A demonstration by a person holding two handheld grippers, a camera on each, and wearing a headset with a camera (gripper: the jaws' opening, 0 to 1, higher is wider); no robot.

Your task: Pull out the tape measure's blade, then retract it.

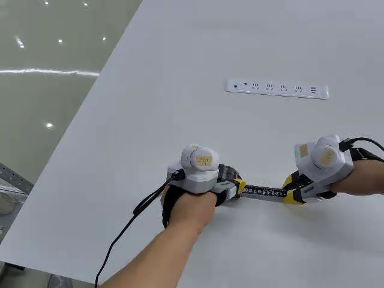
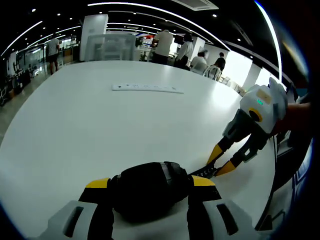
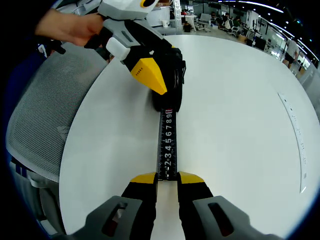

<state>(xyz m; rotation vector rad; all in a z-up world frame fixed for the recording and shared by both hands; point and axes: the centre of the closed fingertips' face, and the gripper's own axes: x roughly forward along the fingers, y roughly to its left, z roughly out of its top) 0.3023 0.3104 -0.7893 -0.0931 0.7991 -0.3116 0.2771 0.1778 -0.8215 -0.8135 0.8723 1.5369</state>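
A black tape measure case (image 2: pixel 150 189) sits between the yellow-tipped jaws of my left gripper (image 2: pixel 150 184), which is shut on it; in the head view the case (image 1: pixel 228 178) rests on the white table (image 1: pixel 198 120). A short length of black blade (image 3: pixel 168 145) with white numbers runs flat along the table from the case (image 3: pixel 169 80) to my right gripper (image 3: pixel 167 177), whose yellow tips are shut on the blade's end. In the head view the blade (image 1: pixel 264 192) spans the gap between the left gripper (image 1: pixel 234 187) and the right gripper (image 1: pixel 288 193).
A white power strip (image 1: pixel 277 89) lies farther back on the table. The table's left edge drops to a glossy floor (image 1: pixel 48 60). A grey mesh chair (image 3: pixel 55 115) stands beside the table. People stand in the background beyond the far edge (image 2: pixel 165 42).
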